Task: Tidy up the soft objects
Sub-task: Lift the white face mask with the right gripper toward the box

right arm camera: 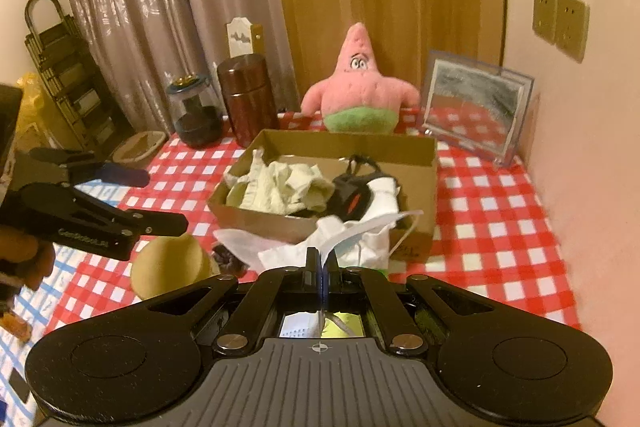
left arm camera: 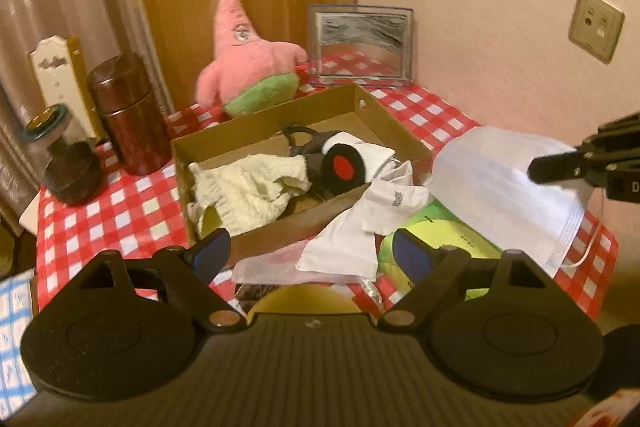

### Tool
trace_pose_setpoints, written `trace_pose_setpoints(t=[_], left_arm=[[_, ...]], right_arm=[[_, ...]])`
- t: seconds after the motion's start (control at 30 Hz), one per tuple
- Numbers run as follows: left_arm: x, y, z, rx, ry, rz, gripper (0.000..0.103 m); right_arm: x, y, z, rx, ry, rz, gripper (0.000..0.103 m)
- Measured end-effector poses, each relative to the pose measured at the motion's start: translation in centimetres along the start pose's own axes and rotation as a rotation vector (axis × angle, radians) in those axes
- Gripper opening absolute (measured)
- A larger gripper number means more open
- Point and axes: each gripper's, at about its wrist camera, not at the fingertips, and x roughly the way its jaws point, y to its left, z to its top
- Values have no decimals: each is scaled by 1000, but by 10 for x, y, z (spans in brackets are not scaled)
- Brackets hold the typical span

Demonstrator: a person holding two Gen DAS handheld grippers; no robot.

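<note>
A table covered with a red-and-white checked cloth [right arm camera: 496, 227] is seen, and on it a shallow brown cardboard box [right arm camera: 416, 151] is set. Inside the box a cream knitted garment [left arm camera: 248, 187] is laid at the left, with a black item bearing a red disc [left arm camera: 344, 165] beside it at the right. A white folded cloth [left arm camera: 352, 239] is draped over the box's near wall onto the table. A pink star-shaped plush toy with green shorts [right arm camera: 360, 87] is stood just beyond the far wall of the box.

The right gripper [right arm camera: 322, 263] is seen with its fingers pressed together, and a white pleated face mask [left arm camera: 508, 183] is pinched between them and held above the table, to the right of the box. The left gripper [left arm camera: 316, 251] is held with its blue-padded fingers [left arm camera: 210, 255] set wide apart; nothing is gripped, and the white cloth and the box's near wall are seen through the gap.

A green-and-yellow soft object [left arm camera: 452, 239] is largely covered by the mask and cloth, so its kind cannot be told. A dark crumpled item [right arm camera: 226, 259] near the box is too blurred to be named.
</note>
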Motion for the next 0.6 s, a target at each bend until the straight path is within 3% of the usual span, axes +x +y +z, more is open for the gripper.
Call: trace_pose_setpoints(t=[0.2,0.6], left_arm=[[24,-10,26,86,39,-53,85],[100,-37,53,254,194,-195,69]], right_arm=[[-6,-14,2,-1,-12,-26,1],[8,-51,-3,22,8,-61,1]])
